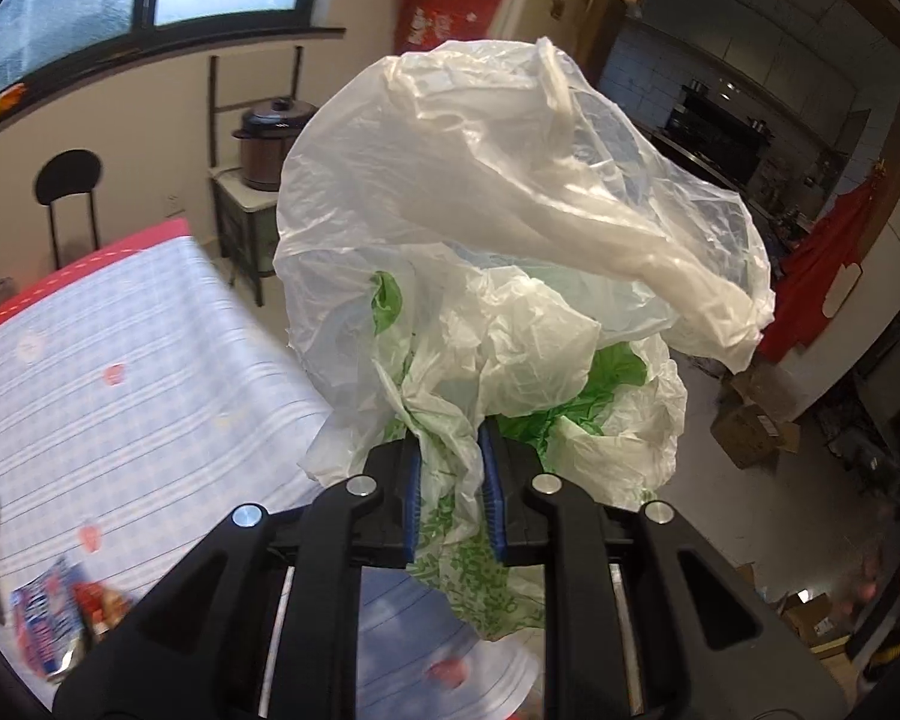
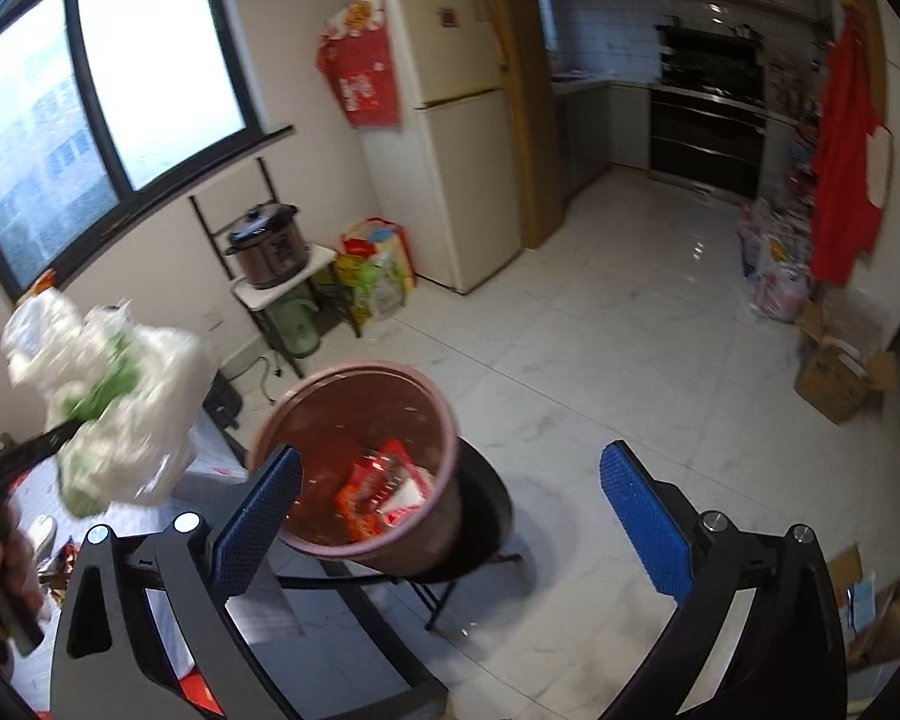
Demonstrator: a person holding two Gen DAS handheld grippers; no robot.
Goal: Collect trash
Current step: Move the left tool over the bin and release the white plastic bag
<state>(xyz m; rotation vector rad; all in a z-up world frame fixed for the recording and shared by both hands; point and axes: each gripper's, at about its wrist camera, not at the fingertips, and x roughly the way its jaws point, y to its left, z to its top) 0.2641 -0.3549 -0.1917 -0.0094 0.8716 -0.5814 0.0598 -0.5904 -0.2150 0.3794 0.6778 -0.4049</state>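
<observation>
My left gripper [image 1: 450,480] is shut on a bunch of crumpled white and green plastic bags [image 1: 498,252] and holds it up in the air beside the table. The same bags [image 2: 108,402] show blurred at the left of the right wrist view, left of and above the bin. My right gripper [image 2: 450,504] is open and empty. It hovers above a pink trash bin [image 2: 384,372] that stands on a black stool [image 2: 486,510]. Red and white wrappers [image 2: 384,492] lie inside the bin.
A table with a blue checked cloth [image 1: 120,396] is at the left, with a snack packet [image 1: 48,618] near its front. A rack with a cooker [image 2: 270,252], a fridge [image 2: 450,132] and cardboard boxes [image 2: 840,372] stand around the white tiled floor.
</observation>
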